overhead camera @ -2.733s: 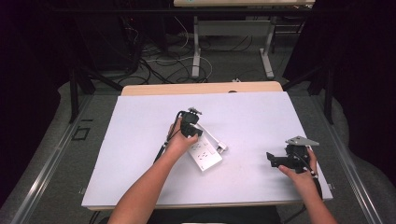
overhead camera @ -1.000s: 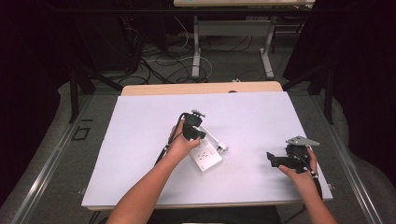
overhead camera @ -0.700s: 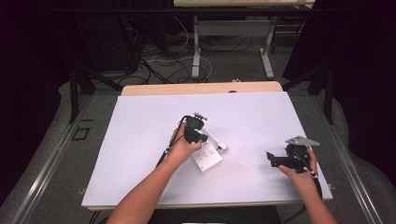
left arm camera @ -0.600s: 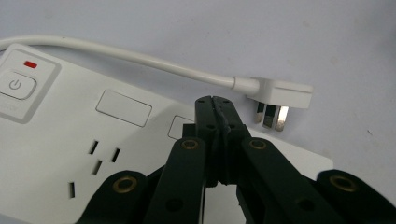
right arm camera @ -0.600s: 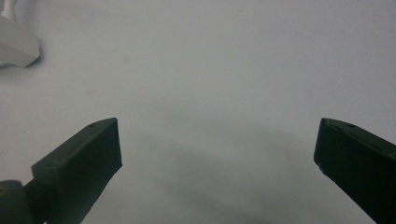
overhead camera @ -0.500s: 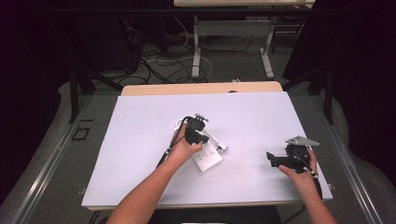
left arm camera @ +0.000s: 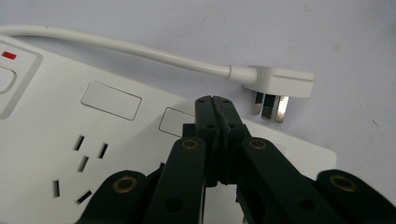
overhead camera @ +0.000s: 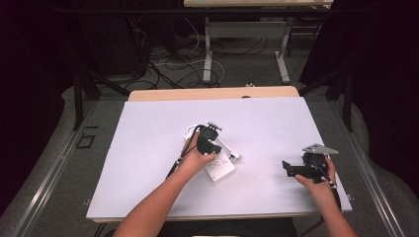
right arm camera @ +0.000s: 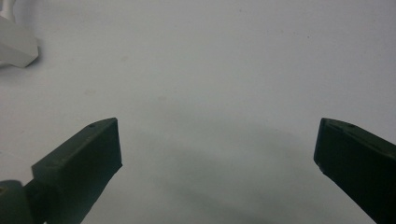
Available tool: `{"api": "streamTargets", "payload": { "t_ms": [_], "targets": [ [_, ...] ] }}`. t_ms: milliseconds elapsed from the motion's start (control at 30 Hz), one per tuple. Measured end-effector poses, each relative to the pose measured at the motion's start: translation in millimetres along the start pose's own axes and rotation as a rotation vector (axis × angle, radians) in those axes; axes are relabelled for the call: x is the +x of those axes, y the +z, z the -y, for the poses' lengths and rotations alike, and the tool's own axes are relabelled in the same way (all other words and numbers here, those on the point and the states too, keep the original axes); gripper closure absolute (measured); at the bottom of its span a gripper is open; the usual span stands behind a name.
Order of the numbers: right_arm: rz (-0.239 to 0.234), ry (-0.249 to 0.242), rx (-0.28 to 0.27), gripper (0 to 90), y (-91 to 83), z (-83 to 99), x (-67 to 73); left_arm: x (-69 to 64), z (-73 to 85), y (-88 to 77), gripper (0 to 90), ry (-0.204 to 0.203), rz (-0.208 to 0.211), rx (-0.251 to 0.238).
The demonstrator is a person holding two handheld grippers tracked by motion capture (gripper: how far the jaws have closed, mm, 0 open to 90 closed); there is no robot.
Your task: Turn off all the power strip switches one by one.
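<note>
Power strip (left arm camera: 70, 140) flat on table (overhead camera: 148, 148), mid-table; probably rigid plastic, light, smooth; stiff white cable (left arm camera: 140, 49) and plug (left arm camera: 275, 84) just beside. Best taken by plug body or strip edge. Left gripper (left arm camera: 216, 105) clenched on nothing, tips over strip's switches, hand angled down. Right gripper (right arm camera: 217, 144) released wide, hovering well apart at right.

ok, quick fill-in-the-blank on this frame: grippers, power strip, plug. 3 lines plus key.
1. The left gripper has its black jaws ____ above the white plastic power strip.
2. The right gripper has its jaws ____ over the white table.
3. The white three-pin plug lies ____ the strip, not in a socket.

Missing: shut; open; beside
</note>
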State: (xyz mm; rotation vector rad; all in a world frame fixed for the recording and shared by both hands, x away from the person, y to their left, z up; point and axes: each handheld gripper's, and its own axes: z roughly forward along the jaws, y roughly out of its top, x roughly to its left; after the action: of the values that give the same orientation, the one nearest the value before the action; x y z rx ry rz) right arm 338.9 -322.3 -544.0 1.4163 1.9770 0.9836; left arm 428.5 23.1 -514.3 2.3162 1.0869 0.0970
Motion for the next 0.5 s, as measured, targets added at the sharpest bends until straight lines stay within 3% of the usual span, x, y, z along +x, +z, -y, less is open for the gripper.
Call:
{"api": "streamTargets", "payload": {
  "t_ms": [367,500],
  "targets": [
    [0.003,-0.004,0.002,0.1,-1.0,-0.2,0.0,-1.2,0.6,1.8,90.0,0.012,-0.013,0.015],
    [0.003,-0.005,0.001,0.1,-1.0,-0.3,0.0,-1.0,2.9,2.4,90.0,0.019,-0.004,-0.007]
  ]
}}
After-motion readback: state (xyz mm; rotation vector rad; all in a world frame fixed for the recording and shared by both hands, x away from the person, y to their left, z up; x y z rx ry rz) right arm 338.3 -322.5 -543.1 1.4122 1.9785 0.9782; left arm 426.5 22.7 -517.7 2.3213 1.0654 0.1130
